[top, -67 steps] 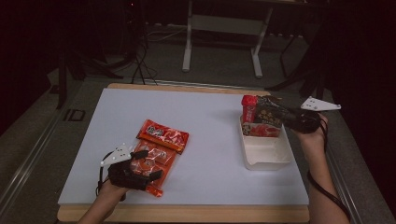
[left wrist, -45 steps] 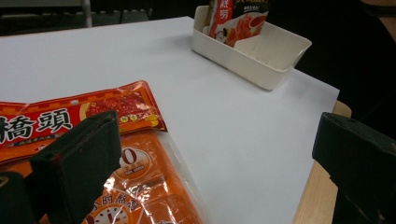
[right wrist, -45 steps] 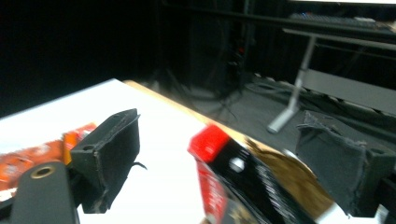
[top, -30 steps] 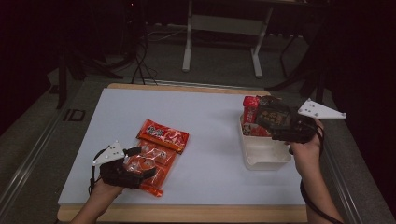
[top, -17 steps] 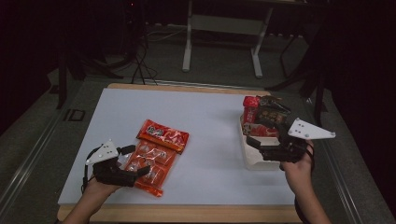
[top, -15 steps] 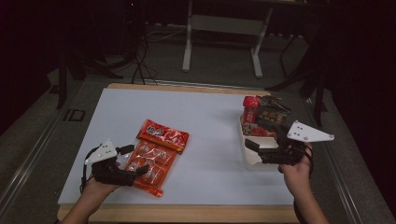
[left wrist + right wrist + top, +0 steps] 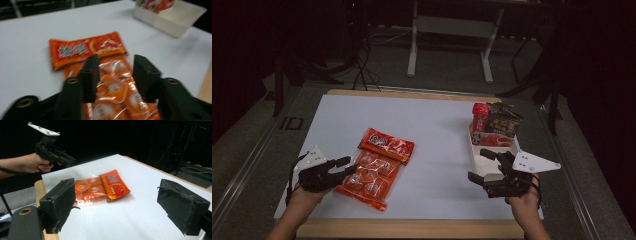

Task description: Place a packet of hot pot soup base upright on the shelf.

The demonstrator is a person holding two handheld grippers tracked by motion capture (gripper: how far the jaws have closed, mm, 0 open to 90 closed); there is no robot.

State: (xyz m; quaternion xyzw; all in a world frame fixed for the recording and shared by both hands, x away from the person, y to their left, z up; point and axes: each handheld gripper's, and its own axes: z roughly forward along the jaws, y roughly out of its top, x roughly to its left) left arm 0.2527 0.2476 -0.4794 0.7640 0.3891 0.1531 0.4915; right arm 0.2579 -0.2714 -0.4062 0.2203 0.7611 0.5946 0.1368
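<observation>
two snack packs already stand in the white bin [image 7: 482, 160]. the left gripper [image 7: 346, 167], jaws just closing, straddles the orange snack bag [image 7: 374, 170] without clearly pinching it yet. the right gripper [image 7: 482, 167] hangs spread and empty.

white bin [image 7: 482, 161] holding snack packets [image 7: 495, 125] at the table's [image 7: 437, 125] right.

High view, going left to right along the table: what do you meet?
Left gripper → orange snack bag → right gripper → white tray holding upright snack packets.
</observation>
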